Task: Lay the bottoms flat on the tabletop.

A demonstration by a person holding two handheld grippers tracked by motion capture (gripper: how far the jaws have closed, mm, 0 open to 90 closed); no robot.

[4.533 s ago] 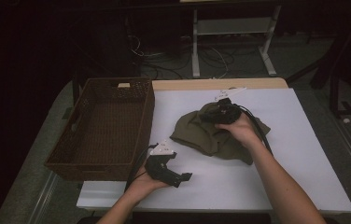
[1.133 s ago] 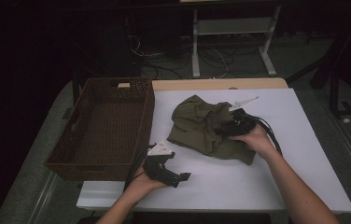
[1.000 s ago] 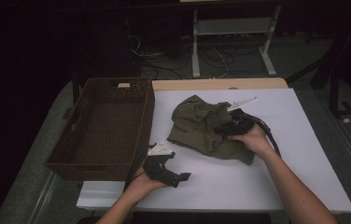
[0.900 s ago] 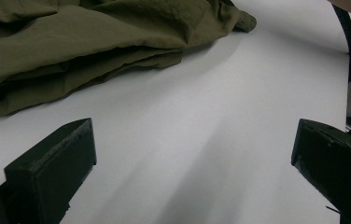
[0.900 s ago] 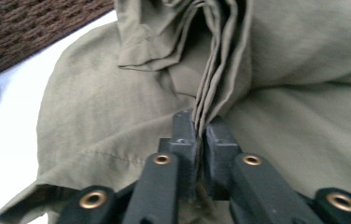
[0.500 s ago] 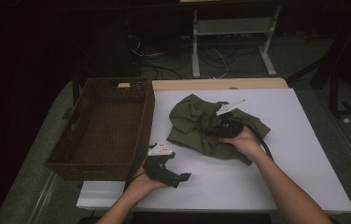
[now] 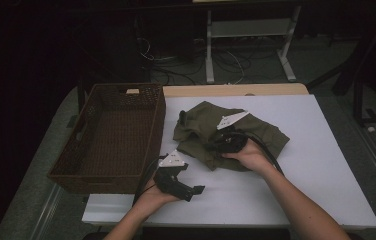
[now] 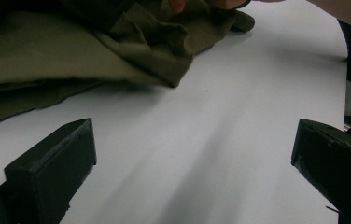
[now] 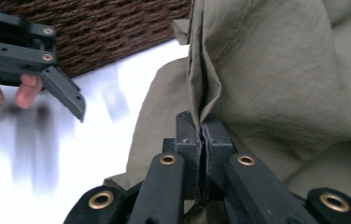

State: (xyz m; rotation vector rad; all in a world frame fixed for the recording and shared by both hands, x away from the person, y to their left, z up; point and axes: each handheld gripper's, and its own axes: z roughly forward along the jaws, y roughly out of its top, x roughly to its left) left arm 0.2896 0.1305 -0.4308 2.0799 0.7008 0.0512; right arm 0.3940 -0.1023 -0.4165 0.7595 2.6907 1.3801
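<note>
Olive cloth [image 7: 203,131] crumpled mid-table, a fold pinched in my right gripper [image 9: 201,133].

The cloth lies on the white table [image 7: 321,165], its left edge beside the wicker basket [image 7: 116,135] at nine o'clock. My right gripper's jaws are clamped on a raised fold. At seven o'clock my left gripper [image 7: 188,189] rests near the table's front edge, jaws spread wide, holding nothing.

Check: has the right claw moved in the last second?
Yes. The right claw, clamped on the crumpled olive-green cloth, shifted left toward the brown wicker basket.
</note>
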